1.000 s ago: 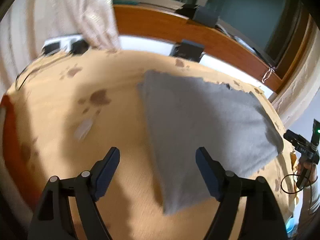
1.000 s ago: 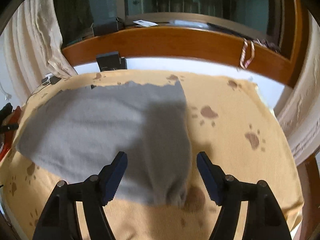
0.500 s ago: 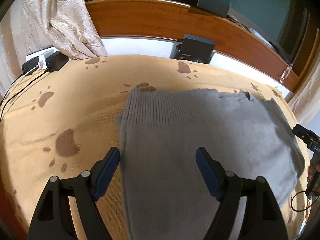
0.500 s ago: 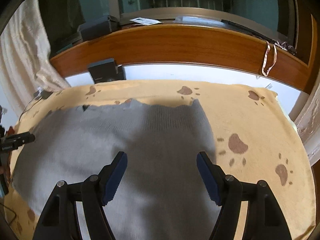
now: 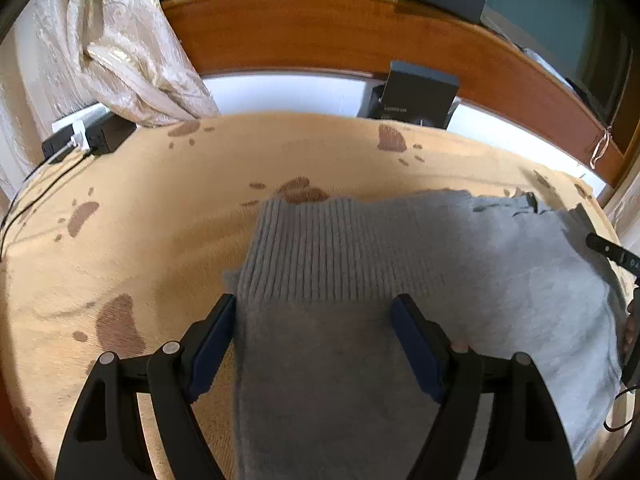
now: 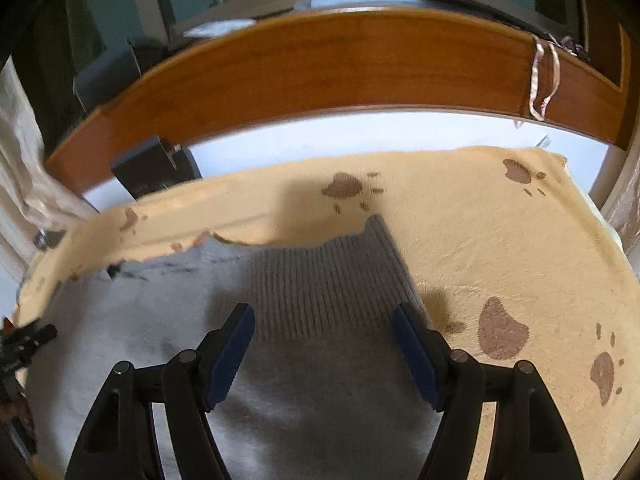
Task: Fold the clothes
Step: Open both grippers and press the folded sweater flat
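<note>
A gray sweater (image 5: pixel 400 280) is lying flat on a tan blanket with paw prints (image 5: pixel 140 200) that is covering the surface. The left hand-held gripper (image 5: pixel 314 328) is hanging over one ribbed end, spread wide and pinching nothing. The right hand-held gripper (image 6: pixel 322 336) is hanging over the other ribbed end (image 6: pixel 328 280), also spread and empty. If a finger is digging too deep, it could be grabbing the fuzzy blanket too, and the fold could be coming out crooked. No boxes or baskets are showing, so nothing is sitting inside anything.
</note>
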The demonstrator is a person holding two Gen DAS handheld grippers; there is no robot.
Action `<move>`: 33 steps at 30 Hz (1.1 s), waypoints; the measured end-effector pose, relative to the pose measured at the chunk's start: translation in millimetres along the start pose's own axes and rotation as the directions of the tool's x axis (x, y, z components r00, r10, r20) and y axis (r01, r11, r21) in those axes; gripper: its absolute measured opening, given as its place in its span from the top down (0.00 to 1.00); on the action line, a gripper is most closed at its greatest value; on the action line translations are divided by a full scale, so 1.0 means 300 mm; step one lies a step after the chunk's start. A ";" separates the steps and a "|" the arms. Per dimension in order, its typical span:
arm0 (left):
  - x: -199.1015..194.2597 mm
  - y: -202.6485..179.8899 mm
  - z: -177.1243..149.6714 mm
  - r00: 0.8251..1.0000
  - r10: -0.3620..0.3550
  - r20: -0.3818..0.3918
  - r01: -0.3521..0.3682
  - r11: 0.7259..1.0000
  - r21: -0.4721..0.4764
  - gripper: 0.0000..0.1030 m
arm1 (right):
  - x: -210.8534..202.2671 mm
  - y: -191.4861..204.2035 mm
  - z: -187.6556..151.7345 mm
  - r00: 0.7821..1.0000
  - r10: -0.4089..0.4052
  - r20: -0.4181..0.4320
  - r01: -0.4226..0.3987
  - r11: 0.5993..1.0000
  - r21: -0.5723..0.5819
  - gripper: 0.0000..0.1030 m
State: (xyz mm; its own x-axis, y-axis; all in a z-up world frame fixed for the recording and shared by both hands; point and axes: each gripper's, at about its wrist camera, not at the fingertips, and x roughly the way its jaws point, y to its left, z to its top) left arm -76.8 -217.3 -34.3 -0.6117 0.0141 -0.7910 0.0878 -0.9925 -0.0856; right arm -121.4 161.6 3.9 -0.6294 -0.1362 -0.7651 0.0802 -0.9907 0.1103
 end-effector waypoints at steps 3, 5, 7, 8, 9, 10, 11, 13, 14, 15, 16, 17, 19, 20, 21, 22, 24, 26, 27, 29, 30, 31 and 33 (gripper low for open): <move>0.004 -0.003 0.000 1.000 0.005 0.003 -0.005 1.000 0.003 0.20 | 0.016 0.012 -0.012 1.000 -0.018 -0.003 0.018 0.999 -0.036 0.24; 0.007 -0.009 0.001 1.000 0.015 0.001 -0.015 1.000 0.010 0.19 | 0.023 0.019 -0.013 1.000 -0.027 -0.006 0.026 0.998 -0.055 0.22; 0.009 -0.012 0.001 1.000 0.022 -0.001 -0.022 1.000 0.015 0.18 | 0.031 0.031 -0.014 0.999 -0.047 -0.014 0.046 0.995 -0.085 0.22; 0.010 -0.013 0.001 1.000 0.024 -0.002 -0.024 1.000 0.016 0.18 | 0.034 0.036 -0.013 0.998 -0.056 -0.016 0.055 0.994 -0.095 0.21; 0.011 -0.012 0.001 1.000 0.025 -0.003 -0.025 1.000 0.015 0.18 | 0.036 0.038 -0.012 0.998 -0.060 -0.018 0.058 0.993 -0.099 0.20; 0.012 -0.012 0.002 1.000 0.025 -0.005 -0.025 1.000 0.014 0.17 | 0.037 0.038 -0.012 0.998 -0.060 -0.019 0.058 0.993 -0.100 0.20; 0.013 -0.011 0.003 1.000 0.025 -0.007 -0.025 1.000 0.012 0.17 | 0.038 0.037 -0.012 0.998 -0.060 -0.020 0.057 0.993 -0.101 0.20; 0.016 -0.009 0.004 1.000 0.024 -0.010 -0.024 1.000 0.008 0.16 | 0.039 0.035 -0.012 0.998 -0.054 -0.024 0.051 0.994 -0.102 0.17; 0.017 -0.007 0.004 1.000 0.023 -0.012 -0.022 1.000 0.006 0.16 | 0.040 0.037 -0.011 0.998 -0.054 -0.026 0.051 0.993 -0.107 0.16; 0.018 -0.006 0.003 1.000 0.021 -0.013 -0.021 1.000 0.004 0.15 | 0.042 0.041 -0.010 0.998 -0.059 -0.027 0.055 0.992 -0.112 0.15; 0.018 -0.004 0.004 1.000 0.019 -0.014 -0.019 1.000 0.001 0.15 | 0.045 0.045 -0.010 0.998 -0.063 -0.028 0.059 0.991 -0.117 0.15; 0.019 -0.003 0.004 1.000 0.018 -0.016 -0.018 1.000 -0.001 0.15 | 0.047 0.048 -0.009 0.997 -0.067 -0.029 0.063 0.991 -0.121 0.15; 0.020 -0.001 0.004 1.000 0.016 -0.018 -0.016 1.000 -0.005 0.14 | 0.047 0.044 -0.008 0.998 -0.062 -0.029 0.058 0.991 -0.117 0.15; 0.021 0.000 0.005 1.000 0.015 -0.020 -0.016 1.000 -0.006 0.14 | 0.046 0.044 -0.008 0.998 -0.061 -0.029 0.058 0.991 -0.117 0.15; 0.021 0.000 0.005 1.000 0.015 -0.020 -0.015 1.000 -0.007 0.14 | 0.047 0.044 -0.007 0.998 -0.062 -0.030 0.058 0.991 -0.118 0.15; 0.022 0.001 0.006 1.000 0.015 -0.021 -0.015 1.000 -0.007 0.13 | 0.047 0.044 -0.007 0.998 -0.063 -0.030 0.059 0.991 -0.118 0.15; 0.022 0.002 0.007 1.000 0.015 -0.022 -0.015 1.000 -0.007 0.13 | 0.047 0.045 -0.006 0.998 -0.063 -0.030 0.059 0.991 -0.119 0.15; 0.023 0.003 0.007 1.000 0.014 -0.022 -0.014 1.000 -0.009 0.13 | 0.048 0.044 -0.004 0.998 -0.061 -0.030 0.057 0.991 -0.119 0.15; 0.025 0.006 0.006 1.000 0.009 -0.024 -0.010 1.000 -0.012 0.12 | 0.048 0.044 -0.004 0.998 -0.060 -0.030 0.056 0.991 -0.119 0.15; 0.030 0.017 0.004 0.999 -0.012 -0.030 0.012 1.000 -0.026 0.12 | 0.048 0.041 -0.004 0.998 -0.057 -0.031 0.052 0.991 -0.121 0.15; 0.029 0.023 0.004 0.999 -0.026 -0.032 0.025 0.999 -0.033 0.11 | 0.047 0.039 -0.004 0.998 -0.053 -0.032 0.049 0.991 -0.123 0.15; 0.028 0.030 0.006 0.999 -0.041 -0.034 0.039 0.998 -0.040 0.11 | 0.046 0.036 -0.003 0.998 -0.047 -0.035 0.042 0.991 -0.128 0.15; 0.026 0.047 0.010 0.996 -0.077 -0.040 0.075 0.995 -0.063 0.11 | 0.040 0.029 -0.002 0.999 -0.034 -0.038 0.029 0.991 -0.130 0.15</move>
State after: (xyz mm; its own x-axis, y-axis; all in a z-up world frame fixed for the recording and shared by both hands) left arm -82.7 -231.5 -40.1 -0.5849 0.0954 -0.8055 0.0913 -0.9790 -0.1823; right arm -127.7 151.3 -4.6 -0.6021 -0.1028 -0.7918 0.1618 -0.9868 0.0051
